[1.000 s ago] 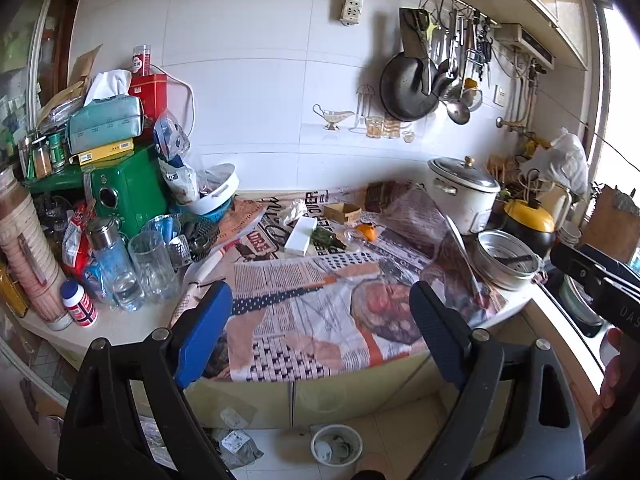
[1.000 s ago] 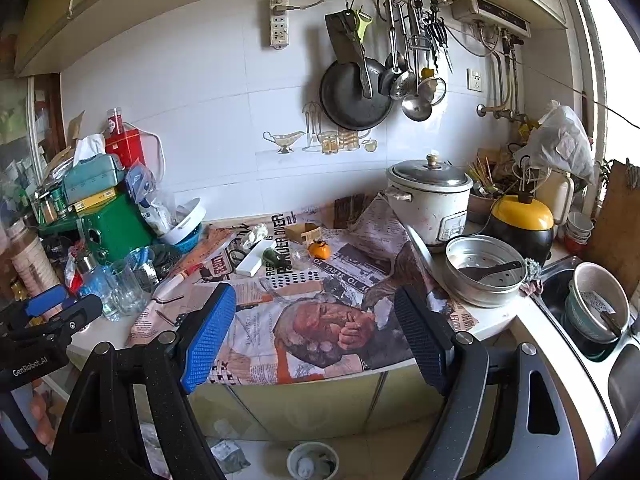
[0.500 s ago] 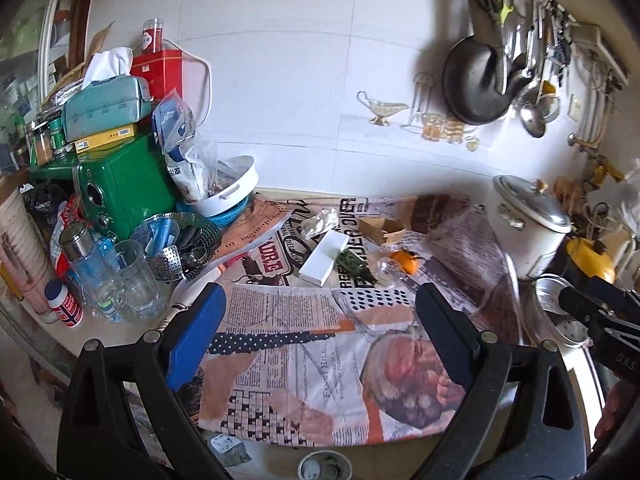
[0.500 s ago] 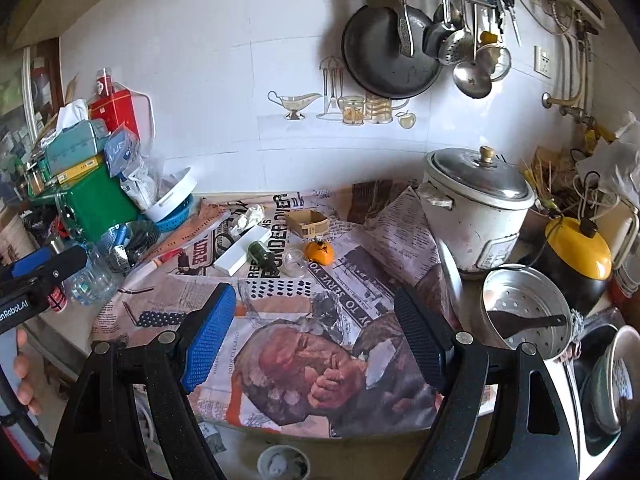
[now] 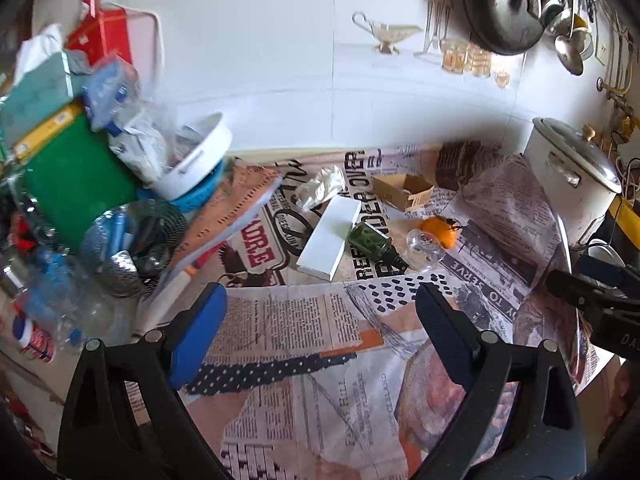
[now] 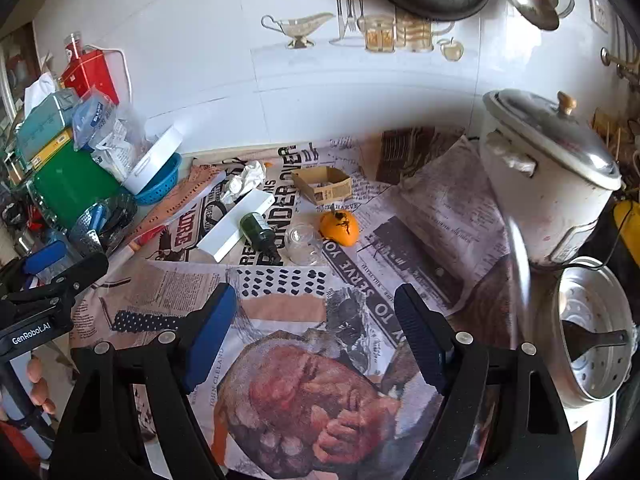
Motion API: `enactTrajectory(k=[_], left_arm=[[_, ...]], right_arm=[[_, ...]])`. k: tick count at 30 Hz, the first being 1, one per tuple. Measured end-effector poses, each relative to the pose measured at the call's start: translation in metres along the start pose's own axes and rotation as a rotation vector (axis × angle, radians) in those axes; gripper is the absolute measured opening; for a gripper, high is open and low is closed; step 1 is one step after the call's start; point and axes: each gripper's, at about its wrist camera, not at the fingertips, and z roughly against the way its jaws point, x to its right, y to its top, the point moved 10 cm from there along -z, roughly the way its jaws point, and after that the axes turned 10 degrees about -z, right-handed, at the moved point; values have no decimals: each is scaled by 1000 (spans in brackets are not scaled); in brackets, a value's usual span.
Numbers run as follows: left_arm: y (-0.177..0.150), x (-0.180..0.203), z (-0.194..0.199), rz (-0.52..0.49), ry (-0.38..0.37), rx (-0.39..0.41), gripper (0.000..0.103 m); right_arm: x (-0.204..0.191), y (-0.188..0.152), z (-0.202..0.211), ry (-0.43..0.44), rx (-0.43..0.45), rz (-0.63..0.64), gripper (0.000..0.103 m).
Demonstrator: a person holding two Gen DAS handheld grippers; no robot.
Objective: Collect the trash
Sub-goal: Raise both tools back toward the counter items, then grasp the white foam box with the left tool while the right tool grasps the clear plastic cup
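A cluster of trash lies on the newspaper-covered counter (image 5: 304, 328). It holds a crumpled white paper (image 5: 322, 186) (image 6: 246, 182), a flat white box (image 5: 330, 236) (image 6: 236, 226), a small dark green bottle (image 5: 374, 242) (image 6: 258, 232), a clear glass bulb (image 5: 424, 248) (image 6: 304, 242), an orange fruit (image 5: 440, 230) (image 6: 339, 227) and a small open cardboard box (image 5: 404, 190) (image 6: 324, 186). My left gripper (image 5: 320, 300) hangs open over the newspaper, short of the cluster, with nothing between its blue pads. To its right, my right gripper (image 6: 316, 300) is also open and empty.
A white rice cooker (image 6: 548, 176) and a metal steamer pot (image 6: 592, 328) stand at the right. At the left are a green appliance (image 5: 76, 176), a white bowl on a blue colander (image 5: 196, 160), a mesh basket (image 5: 132, 240) and plastic bottles. A dark pan (image 5: 500, 4) hangs on the wall.
Both grippers have moved forward and down over the counter. The trash cluster looks larger and nearer, and the floor below the counter edge has left view.
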Motion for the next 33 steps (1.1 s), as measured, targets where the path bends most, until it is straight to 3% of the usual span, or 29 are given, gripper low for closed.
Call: enactTrajectory(k=[4,7,17,19,25,26,29,33], left_arm=[[7,-11,-46,-23,-50,-51,96],[9,-18,-83,-56,-79,-99,89],[-8,-17,-192,-120,-225,-266,89],[-9,-15,-201,-136,-235,-269,87],[-14,-6,-225,-159,-268,-285,68],[-14,-5,-228,-159,-272,-285,63],[-14,-1,-230,-176,-259,-267,59],[-15,4,-230,-210,-220,-248,53]], right_arm=[[2,6,-39,-28,-48,-58,79],[5,13,-69,-51,-71,-100,79],[15,23,-161,-98,-164,-256,79],[12,21,-172,-103,-178,-263,79],[10,13,-200,-152,-217,-269,79],[11,11,-201,-156,-217,-276,77],[11,8,-201,-139,-225,-283,55],[15,6,-189,-145,-201,-288,54]])
